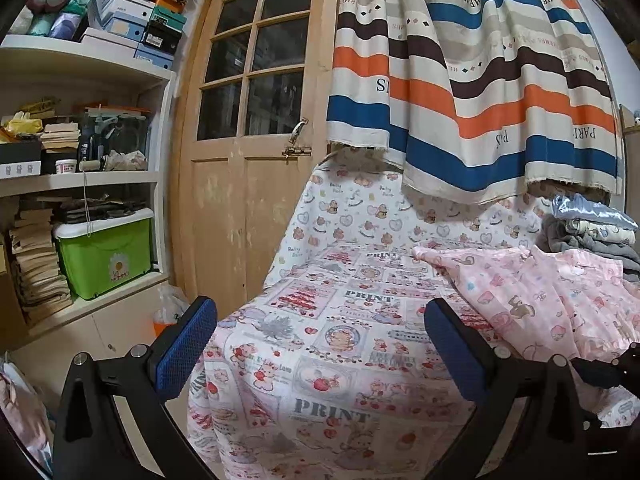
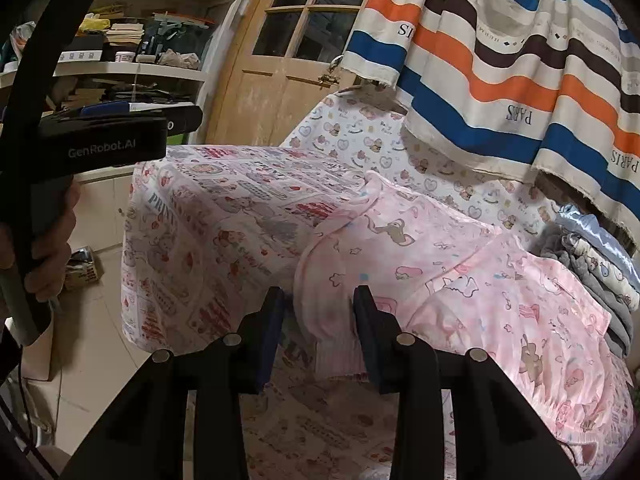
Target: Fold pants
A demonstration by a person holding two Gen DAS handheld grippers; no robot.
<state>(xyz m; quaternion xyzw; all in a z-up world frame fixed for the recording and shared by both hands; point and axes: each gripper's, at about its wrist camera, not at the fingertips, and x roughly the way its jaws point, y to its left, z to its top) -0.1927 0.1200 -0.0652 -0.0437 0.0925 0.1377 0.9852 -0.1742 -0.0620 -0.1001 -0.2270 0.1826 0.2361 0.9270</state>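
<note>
Pink cartoon-print pants (image 2: 460, 280) lie rumpled on the table covered with a printed cloth (image 2: 224, 216); they also show at the right of the left wrist view (image 1: 540, 304). My right gripper (image 2: 320, 320) has its jaws partly closed around a ribbed leg cuff (image 2: 336, 340) of the pants near the table's front. My left gripper (image 1: 320, 344) is open and empty, above the bare cloth (image 1: 320, 360) left of the pants. The left gripper's body (image 2: 100, 140) shows at the left of the right wrist view.
A stack of folded clothes (image 2: 592, 260) sits at the table's right. A striped curtain (image 1: 480, 80) hangs behind the table. A wooden door (image 1: 248, 120) and shelves with a green bin (image 1: 104, 256) stand to the left. Floor lies beyond the table's left edge.
</note>
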